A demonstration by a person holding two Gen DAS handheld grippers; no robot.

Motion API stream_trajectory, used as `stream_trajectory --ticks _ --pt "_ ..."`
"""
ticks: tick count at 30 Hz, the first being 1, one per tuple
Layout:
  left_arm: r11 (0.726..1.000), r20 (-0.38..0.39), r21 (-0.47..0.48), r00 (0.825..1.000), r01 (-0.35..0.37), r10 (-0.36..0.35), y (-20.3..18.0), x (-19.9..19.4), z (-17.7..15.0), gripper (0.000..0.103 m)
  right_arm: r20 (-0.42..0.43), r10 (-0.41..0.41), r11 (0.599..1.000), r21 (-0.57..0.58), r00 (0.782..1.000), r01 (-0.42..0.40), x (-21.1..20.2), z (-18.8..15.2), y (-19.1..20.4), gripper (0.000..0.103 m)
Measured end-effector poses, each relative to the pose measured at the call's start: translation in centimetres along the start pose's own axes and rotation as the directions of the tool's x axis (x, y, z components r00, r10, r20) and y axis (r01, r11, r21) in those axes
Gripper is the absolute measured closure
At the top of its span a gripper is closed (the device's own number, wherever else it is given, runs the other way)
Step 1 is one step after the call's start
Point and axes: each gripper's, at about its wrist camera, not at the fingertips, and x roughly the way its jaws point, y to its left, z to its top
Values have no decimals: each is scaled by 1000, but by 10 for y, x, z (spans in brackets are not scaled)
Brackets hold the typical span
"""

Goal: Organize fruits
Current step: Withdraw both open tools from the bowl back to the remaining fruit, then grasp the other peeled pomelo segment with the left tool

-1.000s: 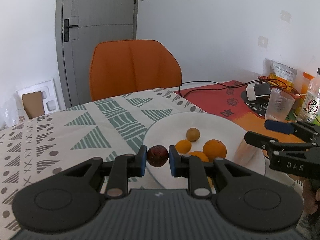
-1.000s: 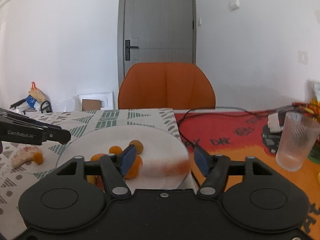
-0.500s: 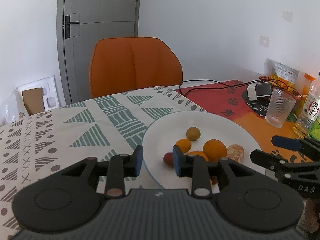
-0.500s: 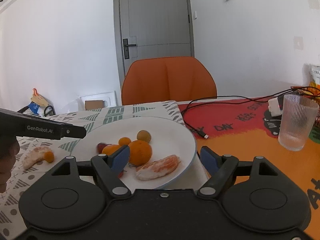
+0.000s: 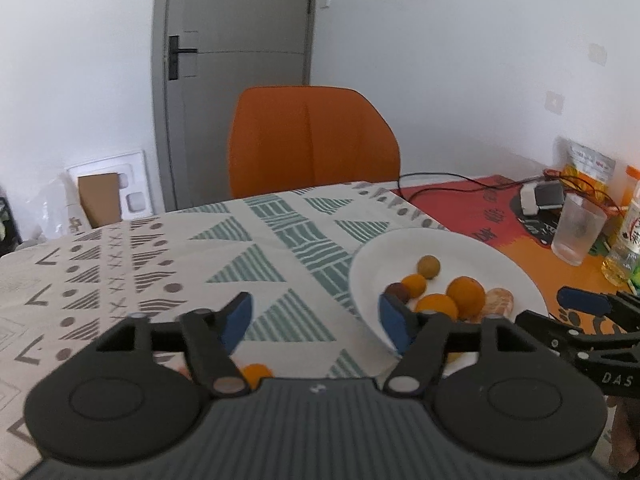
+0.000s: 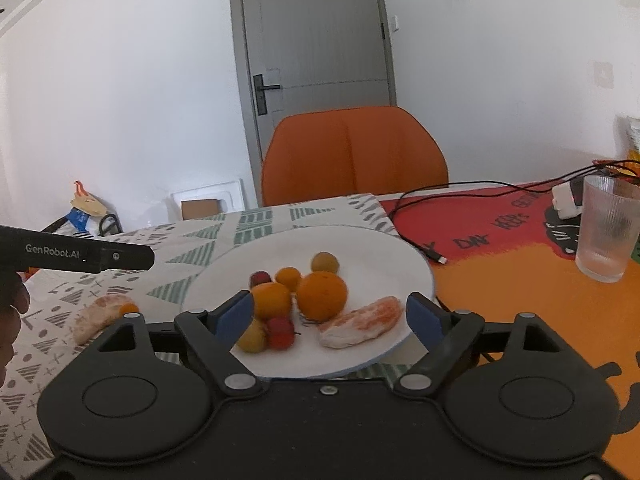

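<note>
Both fingers sets, left [image 5: 316,318] and right [image 6: 330,314], just opened wide, empty. I'd straddle the left peeled segment [image 6: 100,316] squarely, closing gently.

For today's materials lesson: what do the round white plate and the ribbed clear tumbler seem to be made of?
Round white plate: probably glazed ceramic; opaque, smooth, with soft sheen. Ribbed clear tumbler: glass or clear plastic, undecided; see-through, with fine vertical ribs.
</note>
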Motion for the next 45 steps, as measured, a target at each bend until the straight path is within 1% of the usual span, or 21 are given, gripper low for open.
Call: stream_trajectory --ticks 1,4,6,9,12,21,33,37,40,42,45 --pt "1000 5 -10 1000 -8 8 2 -3 -1 20 2 2 1000 -1 1000 -2 -1 1 1 16" --pt "999 15 -21 999 -30 30 8 -10 -2 16 7 11 1000 4 1000 -11 -3 3 5 12" --pt "999 15 -17 999 -49 50 11 -15 -3 14 7 15 1000 13 1000 -15 -4 3 9 5" --pt "996 11 -23 996 -86 86 16 -20 -6 11 7 22 999 37 1000 -22 -6 3 13 0" --pt "994 11 -42 995 -97 98 24 -27 -9 9 4 36 998 55 999 -36 -7 1 20 0" --pt "989 26 -65 990 -134 136 42 -43 -16 8 -10 65 997 47 998 -64 -8 -1 41 0" --pt "983 22 -103 988 -152 155 61 -48 -25 8 -36 105 994 21 994 -104 -5 -1 61 0" --pt "983 14 -114 989 -144 147 69 -47 -30 8 -44 124 992 22 991 -123 -2 0 67 0" --pt "983 9 -120 990 -137 139 74 -45 -34 8 -60 142 990 18 988 -141 1 1 73 4" --pt "983 4 -124 991 -136 137 77 -43 -37 8 -68 153 988 5 986 -153 3 2 77 13" --pt "983 -12 -132 992 -125 125 80 -36 -40 10 -82 169 985 -9 982 -170 7 3 84 21"
